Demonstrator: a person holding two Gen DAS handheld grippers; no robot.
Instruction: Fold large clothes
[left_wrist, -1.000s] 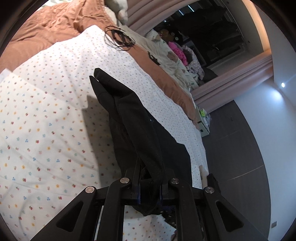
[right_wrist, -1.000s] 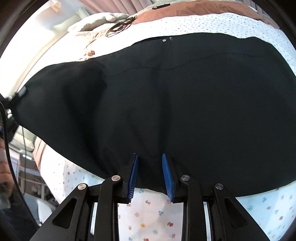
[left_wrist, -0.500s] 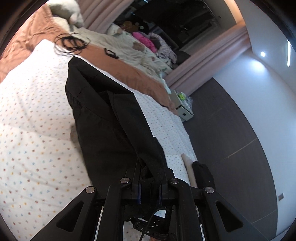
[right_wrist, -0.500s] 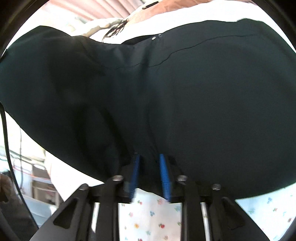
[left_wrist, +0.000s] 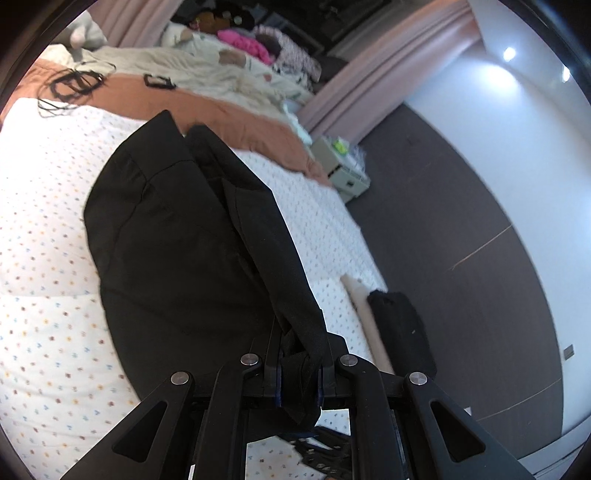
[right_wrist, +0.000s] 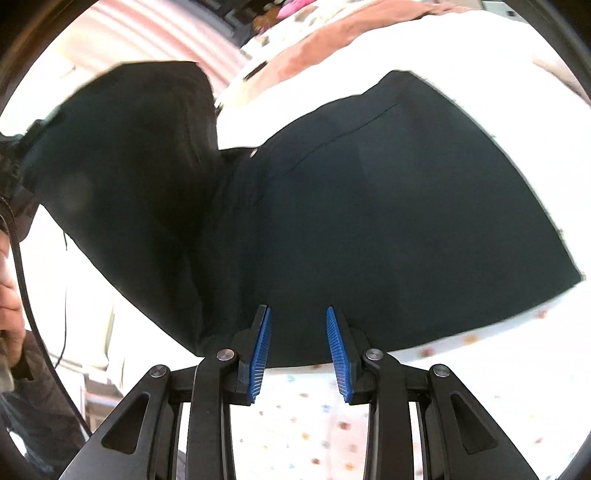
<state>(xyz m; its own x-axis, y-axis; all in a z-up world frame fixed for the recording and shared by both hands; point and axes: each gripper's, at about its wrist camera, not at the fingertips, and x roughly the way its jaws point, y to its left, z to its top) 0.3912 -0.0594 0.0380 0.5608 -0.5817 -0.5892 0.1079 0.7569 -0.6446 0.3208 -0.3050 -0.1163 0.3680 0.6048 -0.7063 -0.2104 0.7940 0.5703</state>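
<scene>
left claw (left_wrist: 299, 373) clamping black garment (left_wrist: 177, 236), bed (left_wrist: 44, 332)

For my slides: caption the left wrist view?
Left gripper clamps a bunched edge of the black garment, lifting it over the dotted bedsheet.

Black garment (left_wrist: 177, 236) now half folded
</scene>
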